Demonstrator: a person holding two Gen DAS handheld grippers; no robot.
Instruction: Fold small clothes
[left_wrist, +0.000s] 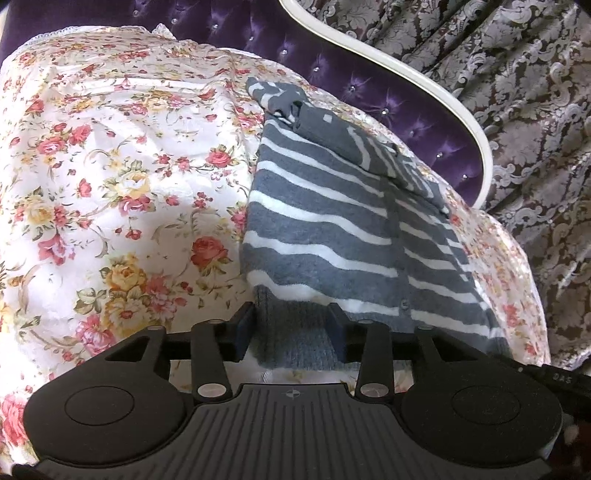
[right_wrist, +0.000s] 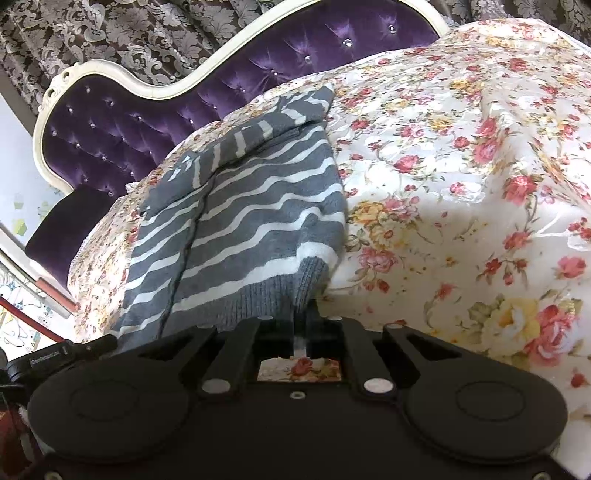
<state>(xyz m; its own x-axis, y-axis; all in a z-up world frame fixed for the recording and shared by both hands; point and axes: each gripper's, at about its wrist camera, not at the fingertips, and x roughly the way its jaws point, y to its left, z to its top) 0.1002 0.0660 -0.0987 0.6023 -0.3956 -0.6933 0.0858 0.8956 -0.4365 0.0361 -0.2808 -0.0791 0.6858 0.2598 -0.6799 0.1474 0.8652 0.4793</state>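
Observation:
A small grey cardigan with white stripes (left_wrist: 325, 221) lies on the floral bedspread (left_wrist: 110, 166), its sleeves folded across the top. My left gripper (left_wrist: 291, 325) is open, its two fingers straddling the grey ribbed hem at the near left corner. In the right wrist view the cardigan (right_wrist: 240, 221) lies left of centre. My right gripper (right_wrist: 304, 317) is shut on the ribbed hem at its near right corner, lifting that corner slightly off the bedspread (right_wrist: 461, 184).
A purple tufted headboard with a white frame (left_wrist: 388, 92) curves behind the bed; it also shows in the right wrist view (right_wrist: 129, 122). Patterned grey curtains (left_wrist: 517, 110) hang beyond it. The other gripper's body (right_wrist: 55, 358) shows at the left edge.

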